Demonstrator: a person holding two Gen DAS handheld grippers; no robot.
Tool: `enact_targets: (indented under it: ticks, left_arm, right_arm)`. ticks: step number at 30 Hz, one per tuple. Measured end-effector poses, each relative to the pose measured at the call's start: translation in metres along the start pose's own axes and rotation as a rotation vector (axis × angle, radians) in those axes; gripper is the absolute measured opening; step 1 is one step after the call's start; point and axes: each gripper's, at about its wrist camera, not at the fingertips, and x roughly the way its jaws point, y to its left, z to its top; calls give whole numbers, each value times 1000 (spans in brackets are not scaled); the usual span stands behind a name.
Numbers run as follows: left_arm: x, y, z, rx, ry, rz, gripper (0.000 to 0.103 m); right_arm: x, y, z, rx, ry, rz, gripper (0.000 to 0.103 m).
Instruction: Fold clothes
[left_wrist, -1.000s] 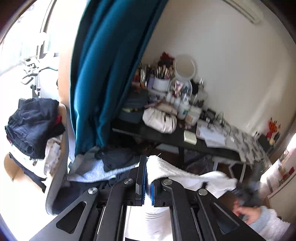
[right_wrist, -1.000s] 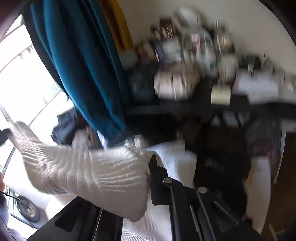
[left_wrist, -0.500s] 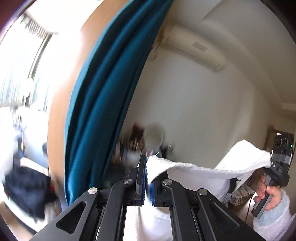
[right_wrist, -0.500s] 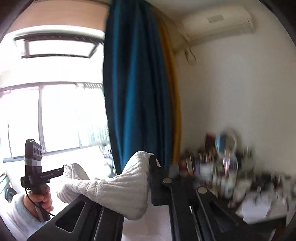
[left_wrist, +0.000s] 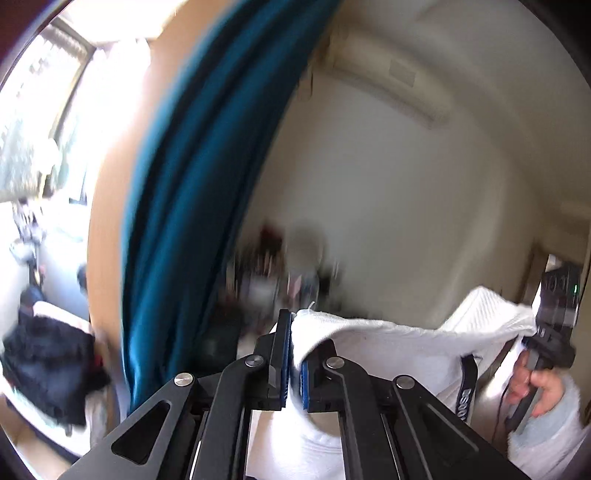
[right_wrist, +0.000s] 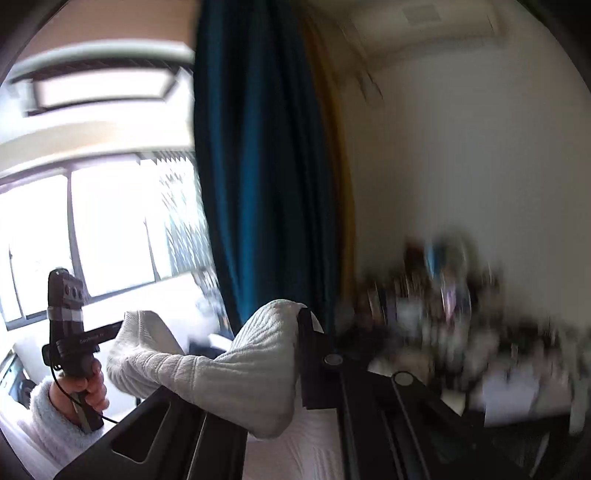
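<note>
Both hands are raised, pointing nearly level. The left gripper has its jaws pinching one corner of the white garment; the right gripper pinches the other corner, cloth stretched between them in mid-air.

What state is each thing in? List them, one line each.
white towel: lifted, stretched between both grippers, sagging a little in the middle.
left gripper: shut on a towel corner.
right gripper: shut on the other end, cloth bunched over it.
teal curtain: drawn to one side, window uncovered.
dark clothes: heaped, unfolded.
</note>
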Motion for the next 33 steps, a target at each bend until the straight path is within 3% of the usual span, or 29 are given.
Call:
enact_targets:
  ticks: [2, 6, 10, 11, 13, 14, 15, 19, 26, 31, 33]
  left_arm:
    - [61, 24, -50, -31, 164, 8, 6]
    - [158, 60, -162, -99, 462, 35, 6]
    - [213, 69, -247, -145, 675, 11, 8]
    - [219, 69, -256, -142, 700, 12, 17]
    - [223, 68, -269, -127, 725, 25, 46]
    - [219, 70, -269, -121, 720, 30, 73]
    - [215, 71, -269, -114, 716, 36, 83]
    - [202, 75, -270, -37, 710, 22, 83]
    - [185, 67, -301, 215, 727, -131, 84]
    - [202, 58, -321, 275, 709, -186, 84]
    - [214, 60, -331, 251, 733, -203, 88]
  right_arm:
    - [32, -26, -42, 71, 121, -37, 4]
    - [92, -95, -172, 285, 404, -192, 4]
    - [116, -137, -244, 405, 535, -293, 4]
    - [119, -145, -256, 436, 548, -309, 4]
    - [121, -156, -270, 476, 560, -332, 4]
    - [121, -159, -272, 483, 559, -338, 4]
    - [121, -160, -271, 477, 556, -339, 4]
    - [118, -154, -264, 449, 542, -330, 4]
    - [110, -156, -265, 462, 536, -329, 4]
    - [113, -160, -266, 471, 568, -363, 4]
    - [116, -163, -265, 473, 572, -382, 4]
